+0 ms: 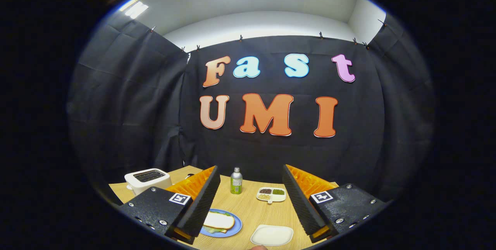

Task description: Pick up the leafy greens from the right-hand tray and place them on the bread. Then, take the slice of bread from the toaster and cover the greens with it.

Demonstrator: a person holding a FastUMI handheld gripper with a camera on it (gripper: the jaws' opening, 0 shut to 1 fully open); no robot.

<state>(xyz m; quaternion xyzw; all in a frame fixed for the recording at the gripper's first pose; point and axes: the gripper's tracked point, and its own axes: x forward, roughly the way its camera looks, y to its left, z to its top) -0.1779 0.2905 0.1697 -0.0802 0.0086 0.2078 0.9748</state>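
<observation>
My gripper [250, 169] hangs open above the wooden table [252, 211], its fingers spread wide with nothing between them. Below the left finger lies a blue plate [235, 230]. On the plate rests a slice of bread [219, 221], with a thin edge of leafy greens [211, 228] and another slice peeking out beneath it. A white tray [272, 235] sits to the right of the plate, between the fingers, its surface bare. The white toaster [148, 180] stands at the table's far left, beyond the left finger, its two slots dark.
A small green-labelled bottle [236, 181] stands at the back of the table between the fingers. To its right is a white divided dish [271, 194] with seeds and spices. The booth's black cloth wall rises directly behind the table.
</observation>
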